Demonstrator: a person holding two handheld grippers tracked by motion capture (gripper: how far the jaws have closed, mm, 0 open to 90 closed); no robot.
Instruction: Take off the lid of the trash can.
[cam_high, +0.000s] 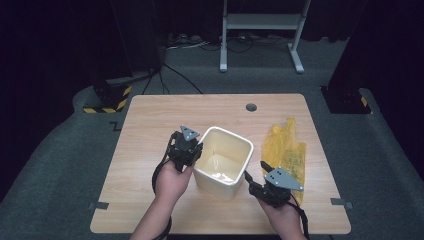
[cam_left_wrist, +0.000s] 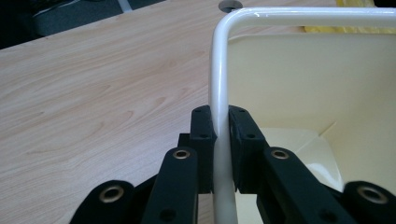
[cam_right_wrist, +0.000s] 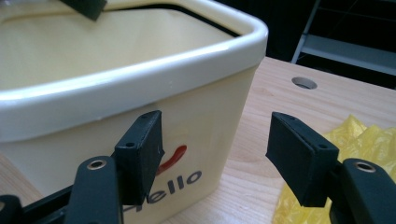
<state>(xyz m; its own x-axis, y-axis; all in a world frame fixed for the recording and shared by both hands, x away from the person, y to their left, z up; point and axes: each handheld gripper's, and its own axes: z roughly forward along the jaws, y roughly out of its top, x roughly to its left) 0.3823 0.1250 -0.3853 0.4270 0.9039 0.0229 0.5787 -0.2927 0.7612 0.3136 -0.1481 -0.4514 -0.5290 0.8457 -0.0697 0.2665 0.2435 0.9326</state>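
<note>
With the left tool clamped on the bin rim, the yellow bag lies just right of the bin, nearest the wide-open right tool.

1. Your left gripper is matt black, with a grey three-cornered plate on top.
2. Its linkage arms carry brass-ringed pivot holes.
3. Your right gripper matches it, and a black cable trails behind its own plate.
4. Your forearms are bare of sleeves.
</note>
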